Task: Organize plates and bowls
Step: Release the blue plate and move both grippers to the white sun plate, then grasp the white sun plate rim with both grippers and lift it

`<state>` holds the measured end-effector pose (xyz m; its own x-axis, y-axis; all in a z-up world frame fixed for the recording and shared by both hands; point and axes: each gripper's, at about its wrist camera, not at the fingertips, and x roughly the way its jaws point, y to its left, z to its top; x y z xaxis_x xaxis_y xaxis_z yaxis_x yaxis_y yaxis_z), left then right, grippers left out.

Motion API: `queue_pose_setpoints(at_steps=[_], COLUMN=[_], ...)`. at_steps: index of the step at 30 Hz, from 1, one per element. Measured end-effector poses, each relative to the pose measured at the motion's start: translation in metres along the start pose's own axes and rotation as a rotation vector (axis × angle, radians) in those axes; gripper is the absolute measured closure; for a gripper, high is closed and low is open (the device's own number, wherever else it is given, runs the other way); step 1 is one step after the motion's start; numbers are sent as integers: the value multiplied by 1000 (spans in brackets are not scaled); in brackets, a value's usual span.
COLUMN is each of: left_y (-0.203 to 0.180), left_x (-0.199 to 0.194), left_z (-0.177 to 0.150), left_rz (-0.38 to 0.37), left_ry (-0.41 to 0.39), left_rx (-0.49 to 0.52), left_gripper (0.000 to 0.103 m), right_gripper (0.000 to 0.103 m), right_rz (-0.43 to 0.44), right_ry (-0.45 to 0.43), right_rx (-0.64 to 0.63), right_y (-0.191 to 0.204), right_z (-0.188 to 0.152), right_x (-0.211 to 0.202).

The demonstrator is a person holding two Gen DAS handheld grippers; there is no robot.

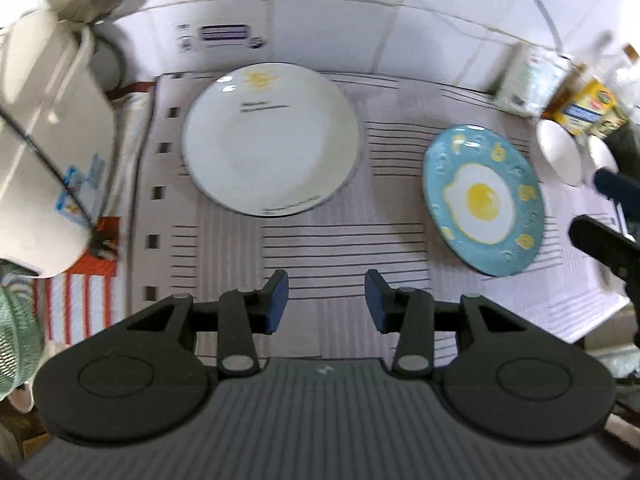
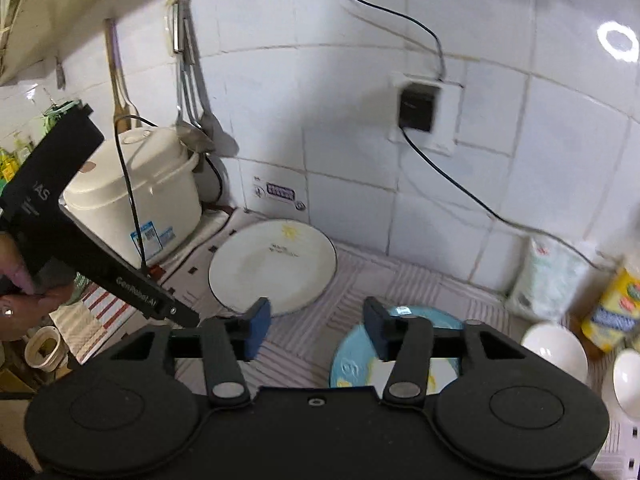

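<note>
A large white plate (image 1: 272, 140) with a yellow sun mark lies on the striped mat near the wall; it also shows in the right wrist view (image 2: 272, 266). A blue plate with a fried-egg picture (image 1: 484, 200) lies to its right, and shows partly hidden behind my right gripper (image 2: 352, 360). Two white bowls (image 1: 560, 154) (image 2: 554, 352) stand at the far right. My left gripper (image 1: 326, 300) is open and empty, above the mat in front of both plates. My right gripper (image 2: 316, 328) is open and empty, above the blue plate's left edge.
A white rice cooker (image 1: 44, 140) (image 2: 136, 196) with a black cord stands at the left. A yellow box (image 1: 592, 110) (image 2: 612, 316) and a white bag (image 2: 548, 276) stand against the tiled wall at right. Utensils (image 2: 192, 80) hang on the wall. A wall socket (image 2: 418, 106) holds a plug.
</note>
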<state>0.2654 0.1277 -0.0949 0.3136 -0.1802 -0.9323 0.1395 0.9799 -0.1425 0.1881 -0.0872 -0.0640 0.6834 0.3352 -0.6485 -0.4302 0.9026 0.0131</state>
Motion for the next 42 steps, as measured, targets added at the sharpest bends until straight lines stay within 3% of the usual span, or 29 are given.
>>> queue_pose_setpoints(at_steps=[6,9,11,14,20,24,28,30,31,33,37,41,42], left_y=[31,42,48,56,62,63,73,81,85,95,103,106,108], left_x=[6,11,19,31,55,73,101,115,121,132,143,150,150], left_z=[1,7,12,19,28,36,46,53,55,59,64,66,66], left_rz=[40,73,99,119,154,176,164,149,137,130,157,111,86], left_ry=[-2,-41,-49,-77,-192,-232,-195,-159,-144,-130,-94,-90,-93], left_rx=[-40,-30,-27,-16,31,68,41,25,6,-40,-62,-91,-103], left_gripper=[41,41,41,39,33,30,29,29,29,30,34,51,62], right_gripper=[29,8,6,3,1,13,13,17,28,38,41,56,63], right_rz=[64,84,78,90,102,147,146,121,117,152,116,137,124], right_ry=[-20,-62,-111,-113,-121,-20,19,47,70,140,144,166,176], right_rx=[-87,-134,-180,-188,-96,50,205,239,239,234,263,346,346], right_y=[15,20,23,24,9,-10,-23,-27,-27,-29,-35,-41,-40], right_z=[6,6,4,7,5,8,4,1,0,0,-4,-6,-7], right_x=[26,40,50,71,127,174,206,219,225,239,250,260,261])
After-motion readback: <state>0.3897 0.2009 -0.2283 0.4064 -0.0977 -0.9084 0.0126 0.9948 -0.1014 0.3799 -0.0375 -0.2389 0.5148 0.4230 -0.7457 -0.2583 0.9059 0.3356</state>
